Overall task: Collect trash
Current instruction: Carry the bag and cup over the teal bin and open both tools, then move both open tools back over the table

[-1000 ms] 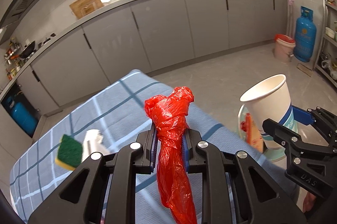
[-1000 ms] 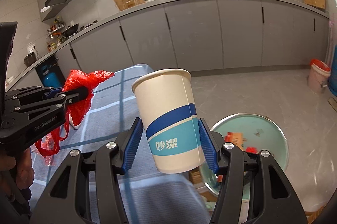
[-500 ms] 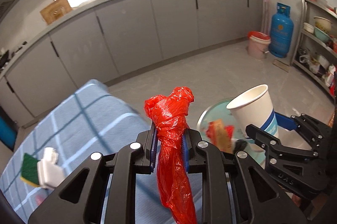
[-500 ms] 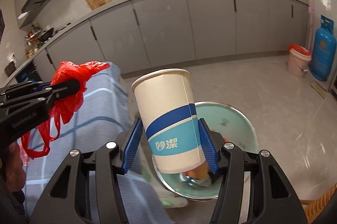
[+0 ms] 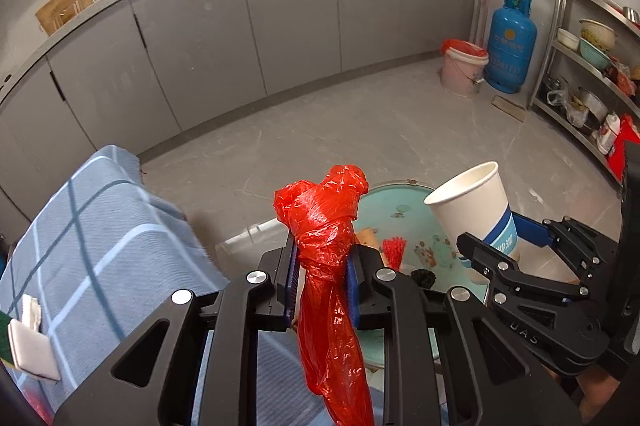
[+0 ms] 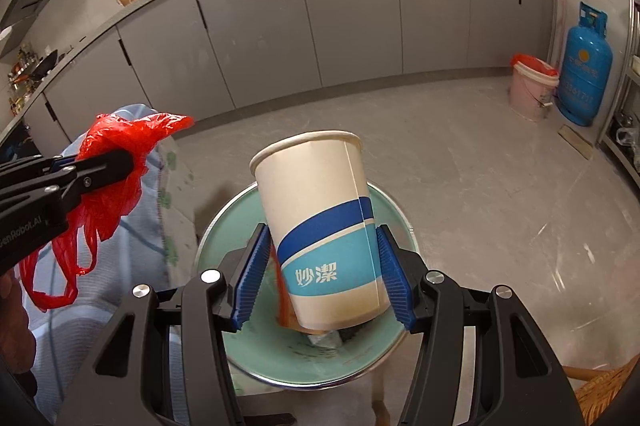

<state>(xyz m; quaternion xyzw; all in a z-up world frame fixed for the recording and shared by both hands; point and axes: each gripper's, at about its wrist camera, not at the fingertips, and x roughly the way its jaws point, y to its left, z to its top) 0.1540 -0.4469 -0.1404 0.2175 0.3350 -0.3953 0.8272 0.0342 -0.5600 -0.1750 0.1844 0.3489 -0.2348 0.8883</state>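
Your left gripper is clenched on a crumpled red plastic bag, pinched between its blue ribbed pads. The knotted top of the bag sticks up past the fingertips and the rest hangs down toward you. In the right wrist view the same bag trails its loop handles below the left gripper.

Your right gripper is grasping a white paper cup with a blue band and Chinese lettering by its lower half, tilted slightly, open mouth up. From the left wrist view the cup leans to the left in the right gripper.

Both grippers hover over a round pale-green trash bin standing on the grey tiled floor. Scraps of rubbish lie inside it. A blue checked cloth covers a surface on your left, just beside the bin. Grey kitchen cabinets line the far wall, and a blue gas cylinder stands next to a pink bucket.
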